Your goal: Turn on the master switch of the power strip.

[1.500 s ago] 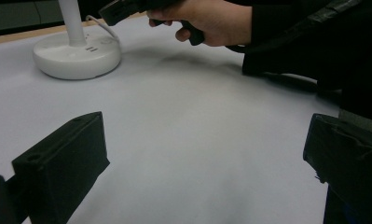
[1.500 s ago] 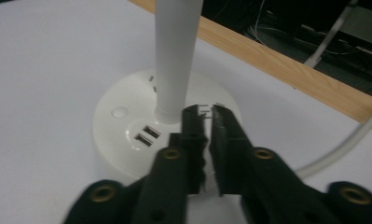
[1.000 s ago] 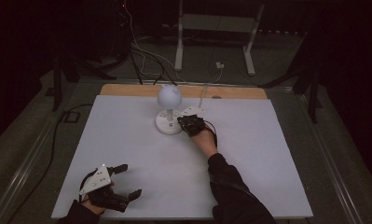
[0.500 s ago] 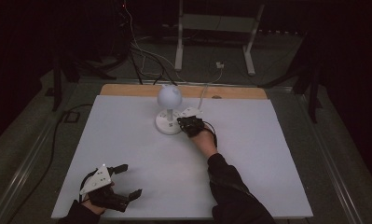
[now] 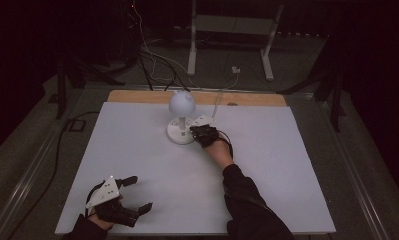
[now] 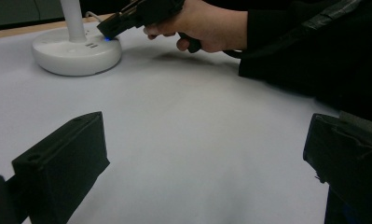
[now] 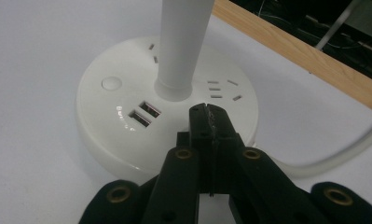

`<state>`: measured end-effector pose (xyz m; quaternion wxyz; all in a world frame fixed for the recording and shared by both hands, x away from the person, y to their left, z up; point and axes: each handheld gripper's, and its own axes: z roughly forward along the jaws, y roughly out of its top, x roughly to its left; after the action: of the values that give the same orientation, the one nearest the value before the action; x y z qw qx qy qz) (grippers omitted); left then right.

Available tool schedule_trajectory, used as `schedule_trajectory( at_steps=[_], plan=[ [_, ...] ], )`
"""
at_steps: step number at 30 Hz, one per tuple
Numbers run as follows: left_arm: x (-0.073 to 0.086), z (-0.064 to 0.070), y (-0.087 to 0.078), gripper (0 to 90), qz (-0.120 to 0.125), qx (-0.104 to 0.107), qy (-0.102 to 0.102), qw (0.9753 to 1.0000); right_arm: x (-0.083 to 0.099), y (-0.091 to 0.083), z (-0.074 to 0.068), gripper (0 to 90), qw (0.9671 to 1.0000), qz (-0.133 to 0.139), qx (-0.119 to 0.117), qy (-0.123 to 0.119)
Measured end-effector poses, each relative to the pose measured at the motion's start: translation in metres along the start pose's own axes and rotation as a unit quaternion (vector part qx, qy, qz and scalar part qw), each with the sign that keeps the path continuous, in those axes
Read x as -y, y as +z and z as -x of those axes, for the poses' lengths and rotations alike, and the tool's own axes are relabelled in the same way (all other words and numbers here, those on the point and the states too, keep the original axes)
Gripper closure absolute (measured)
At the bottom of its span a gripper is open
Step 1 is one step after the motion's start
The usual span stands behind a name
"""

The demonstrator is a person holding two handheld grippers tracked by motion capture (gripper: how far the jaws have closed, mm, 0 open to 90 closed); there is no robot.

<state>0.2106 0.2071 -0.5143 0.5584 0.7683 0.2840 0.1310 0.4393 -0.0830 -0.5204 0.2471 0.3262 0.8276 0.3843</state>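
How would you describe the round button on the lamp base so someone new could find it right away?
Start at the white lamp near the far edge of the white table, then look down its stem to the round white base. The button is a small plain disc on top of the base, to one side of the stem. Unlike the two USB ports beside it and the socket slots, it is round and smooth.

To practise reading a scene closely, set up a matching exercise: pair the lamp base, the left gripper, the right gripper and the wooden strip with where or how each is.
Things:
1. lamp base
2. left gripper
3. right gripper
4. wooden strip

States:
A. open, near the table's front edge
B. shut, tips at the lamp base
C. along the table's far edge
D. round, white, with two USB ports

Pairs: 1-D, 2-A, 3-B, 4-C
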Motion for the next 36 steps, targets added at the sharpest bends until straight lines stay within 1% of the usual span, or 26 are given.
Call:
schedule_trajectory(
  at_steps=[1, 2, 5, 6, 9, 10, 11, 12, 13, 14, 15, 16, 18, 19, 23, 24, 25, 26, 30, 32, 33, 36],
  plan=[
    [0.000, 0.000, 0.000, 0.2, 0.000, 0.000, 0.000, 1.0000, 0.000, 0.000, 0.000, 90.0, 1.0000, 0.000, 0.000, 0.000],
    [0.000, 0.000, 0.000, 0.2, 0.000, 0.000, 0.000, 1.0000, -0.001, 0.000, -0.002, 90.0, 0.9999, -0.004, 0.004, -0.009],
    [0.000, 0.000, 0.000, 0.1, -0.001, -0.001, 0.000, 1.0000, -0.002, 0.001, -0.003, 90.0, 0.9999, -0.006, 0.007, -0.012],
    [0.000, 0.000, 0.000, 0.2, -0.001, 0.000, 0.000, 1.0000, -0.001, 0.001, -0.002, 90.0, 1.0000, -0.003, 0.006, -0.006],
    [0.000, 0.000, 0.000, 0.2, -0.002, -0.001, 0.000, 1.0000, -0.001, 0.000, -0.002, 90.0, 1.0000, -0.001, 0.005, -0.003],
    [0.000, -0.001, 0.000, 0.2, -0.001, 0.000, -0.001, 1.0000, -0.002, 0.000, -0.001, 90.0, 1.0000, -0.003, 0.002, 0.002],
    [0.001, -0.001, 0.000, 0.2, -0.001, -0.001, -0.001, 1.0000, -0.003, -0.001, 0.000, 90.0, 1.0000, 0.002, 0.000, 0.009],
    [0.001, -0.001, 0.000, 0.2, -0.001, -0.001, -0.001, 1.0000, -0.003, -0.001, 0.000, 90.0, 1.0000, 0.002, 0.000, 0.009],
    [0.001, -0.002, 0.000, 0.2, -0.001, -0.002, -0.002, 1.0000, -0.003, -0.002, 0.001, 90.0, 1.0000, 0.006, 0.004, 0.002],
    [0.001, -0.002, -0.001, 0.2, 0.000, -0.003, -0.003, 1.0000, -0.003, -0.003, 0.001, 90.0, 0.9998, 0.013, -0.004, 0.012],
    [0.001, -0.002, -0.001, 0.1, 0.001, -0.003, -0.004, 1.0000, -0.003, -0.005, 0.002, 90.0, 0.9997, 0.016, -0.006, 0.018],
    [0.001, -0.002, -0.001, 0.2, 0.001, -0.003, -0.004, 1.0000, -0.003, -0.005, 0.002, 90.0, 0.9997, 0.016, -0.006, 0.018],
    [0.000, -0.002, -0.001, 0.2, 0.001, -0.004, -0.003, 1.0000, -0.005, -0.011, 0.003, 90.0, 0.9992, 0.029, -0.013, 0.024],
    [0.000, -0.002, -0.001, 0.2, 0.000, -0.004, -0.002, 1.0000, -0.007, -0.013, 0.004, 90.0, 0.9991, 0.031, -0.011, 0.026],
    [0.000, -0.001, 0.000, 0.2, -0.002, -0.003, 0.000, 1.0000, -0.011, -0.019, 0.005, 89.6, 0.9987, 0.035, -0.019, 0.032],
    [0.000, -0.001, 0.000, 0.2, -0.001, -0.003, 0.001, 1.0000, -0.011, -0.022, 0.005, 79.7, 0.9985, 0.036, -0.023, 0.035],
    [0.000, -0.001, 0.000, 0.2, -0.002, -0.004, 0.002, 1.0000, -0.011, -0.023, 0.005, 78.9, 0.9985, 0.034, -0.024, 0.036],
    [0.000, -0.001, 0.000, 0.2, -0.002, -0.004, 0.002, 1.0000, -0.011, -0.023, 0.005, 76.3, 0.9984, 0.031, -0.030, 0.037],
    [0.000, 0.000, 0.000, 0.2, -0.002, -0.003, 0.003, 1.0000, -0.010, -0.026, 0.002, 61.2, 0.9977, 0.022, -0.048, 0.043],
    [0.000, 0.000, 0.000, 0.2, -0.003, -0.003, 0.003, 1.0000, -0.010, -0.028, 0.000, 56.0, 0.9969, 0.023, -0.059, 0.047],
    [0.000, 0.000, 0.000, 0.2, -0.004, -0.004, 0.004, 1.0000, -0.010, -0.028, 0.000, 56.0, 0.9969, 0.023, -0.059, 0.047],
    [0.000, 0.000, 0.000, 0.1, -0.001, -0.004, 0.004, 1.0000, -0.012, -0.034, -0.002, 42.3, 0.9956, 0.022, -0.074, 0.053]
  ],
)
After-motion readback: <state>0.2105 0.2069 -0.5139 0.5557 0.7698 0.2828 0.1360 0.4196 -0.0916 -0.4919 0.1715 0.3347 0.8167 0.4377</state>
